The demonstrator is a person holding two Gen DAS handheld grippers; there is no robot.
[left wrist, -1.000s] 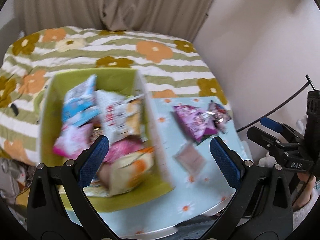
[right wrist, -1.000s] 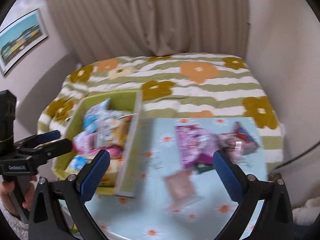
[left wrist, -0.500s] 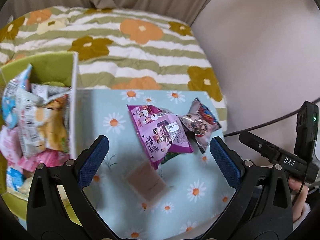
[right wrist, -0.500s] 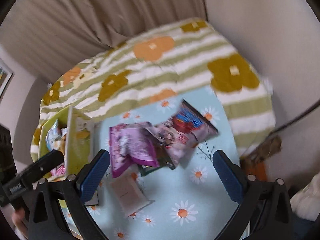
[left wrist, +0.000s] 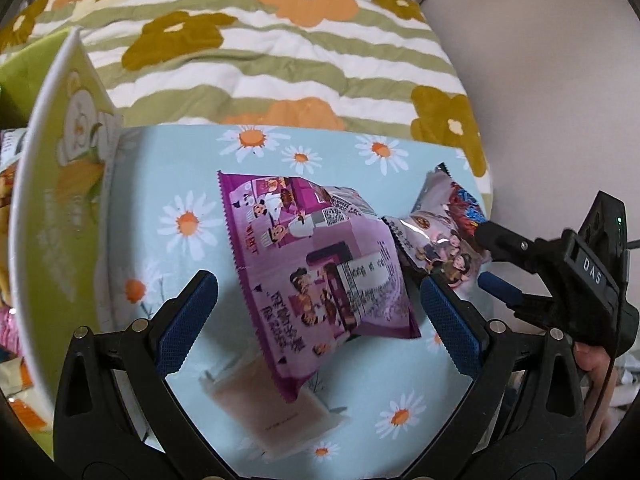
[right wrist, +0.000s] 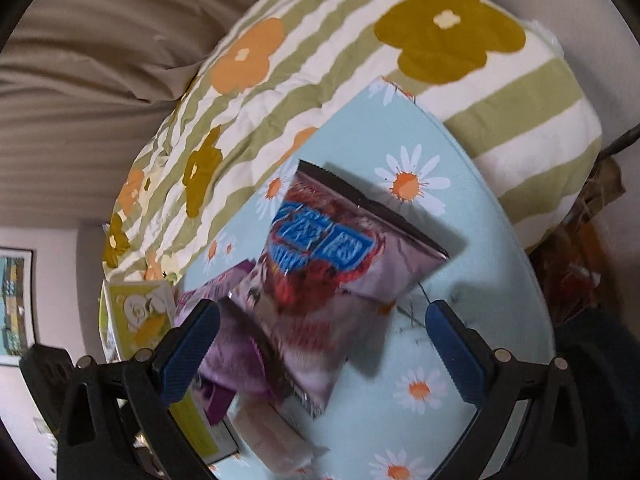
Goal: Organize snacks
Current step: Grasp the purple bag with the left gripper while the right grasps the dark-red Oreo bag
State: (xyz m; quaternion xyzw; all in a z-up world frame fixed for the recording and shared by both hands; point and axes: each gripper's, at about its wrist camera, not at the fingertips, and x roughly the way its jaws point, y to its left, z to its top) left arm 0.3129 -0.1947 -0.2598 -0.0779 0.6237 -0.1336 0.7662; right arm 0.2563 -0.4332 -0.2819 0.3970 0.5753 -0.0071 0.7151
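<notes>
Left gripper point(left wrist: 318, 312) hangs over the purple bag point(left wrist: 320, 264), jaws spread; right gripper point(right wrist: 322, 344) over the red-blue bag point(right wrist: 332, 272), jaws spread; both bags lie on the tabletop point(left wrist: 192, 184).

A shiny purple snack bag point(left wrist: 316, 264) lies flat on the table. Its corner rests on a small pale pink packet point(left wrist: 272, 412). A silver bag with red and blue print point(right wrist: 324, 280) touches its other side.
</notes>
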